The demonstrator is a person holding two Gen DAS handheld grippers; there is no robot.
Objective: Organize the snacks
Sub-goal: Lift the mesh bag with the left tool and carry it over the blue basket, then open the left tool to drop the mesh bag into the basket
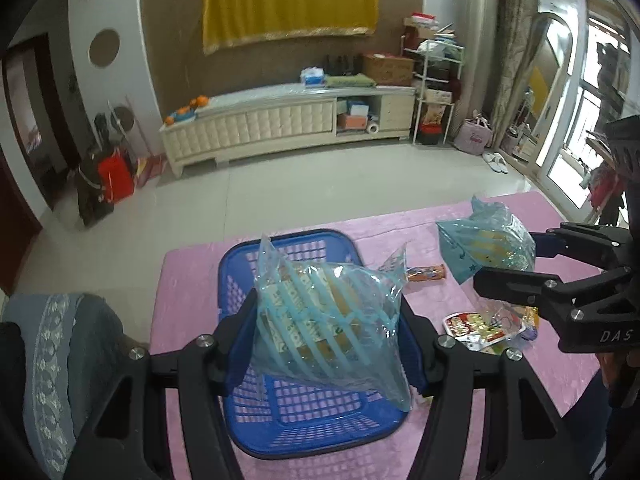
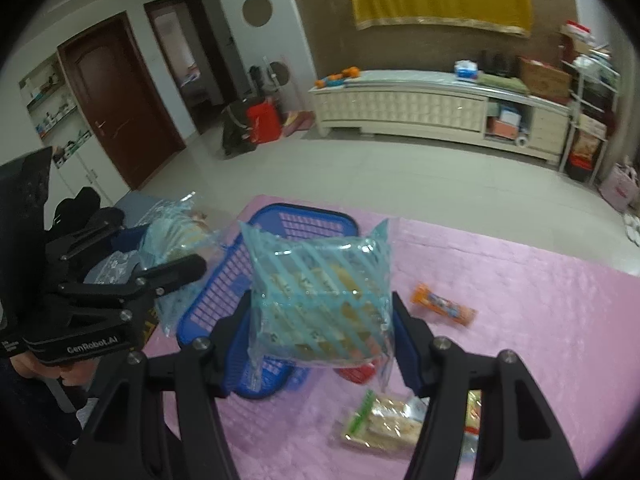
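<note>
1. Left tongs (image 1: pixel 326 344) pinch a striped blue snack bag (image 1: pixel 324 316) held in the air over the blue basket (image 1: pixel 320 432); right tongs (image 2: pixel 320 332) pinch a second striped bag (image 2: pixel 320 300), just right of the basket.
2. Risk: slick film, puffy w/ air, could slip out, or both bags crowd the basket at once.
3. Below/right of right tongs, loose on pink tabletop (image 2: pixel 540 280): orange bar (image 2: pixel 442 308), cracker pack (image 2: pixel 380 424), prob. more under the tongs; none blocks the basket.
</note>
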